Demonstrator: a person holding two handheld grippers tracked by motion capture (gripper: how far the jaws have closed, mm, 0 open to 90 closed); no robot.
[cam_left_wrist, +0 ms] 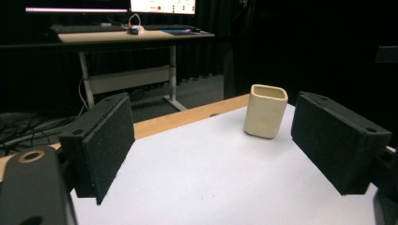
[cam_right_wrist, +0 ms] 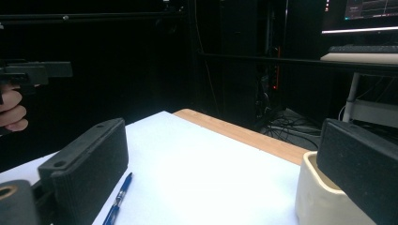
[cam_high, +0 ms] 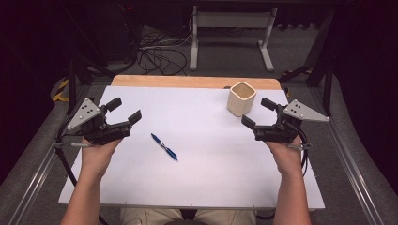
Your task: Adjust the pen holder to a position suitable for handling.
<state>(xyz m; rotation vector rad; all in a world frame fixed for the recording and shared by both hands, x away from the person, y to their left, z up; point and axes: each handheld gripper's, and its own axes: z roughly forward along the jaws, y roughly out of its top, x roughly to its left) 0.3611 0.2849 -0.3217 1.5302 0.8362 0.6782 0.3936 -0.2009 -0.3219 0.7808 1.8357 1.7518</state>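
Note:
A blue pen [cam_high: 164, 146] lies on the white sheet [cam_high: 202, 164], a little left of the middle. A cream square cup [cam_high: 241, 98] stands upright at the back right. My left gripper [cam_high: 124, 110] hovers at the left edge, open, nothing between its jaws. My right gripper [cam_high: 257, 112] hovers at the right, just in front of the cup, also open and empty. In the left gripper view the cup [cam_left_wrist: 264, 110] stands ahead between the jaws, well apart from them. The right gripper view has the pen [cam_right_wrist: 118, 198] low at the left and the cup [cam_right_wrist: 324, 199] close behind the right jaw.
The white sheet covers a wooden table [cam_high: 187, 81], whose bare strip runs along the back. Beyond it are a white desk frame [cam_high: 232, 33], cables [cam_high: 159, 54] on the floor and dark stands at both sides. Metal rails [cam_high: 356, 173] run along the table's sides.

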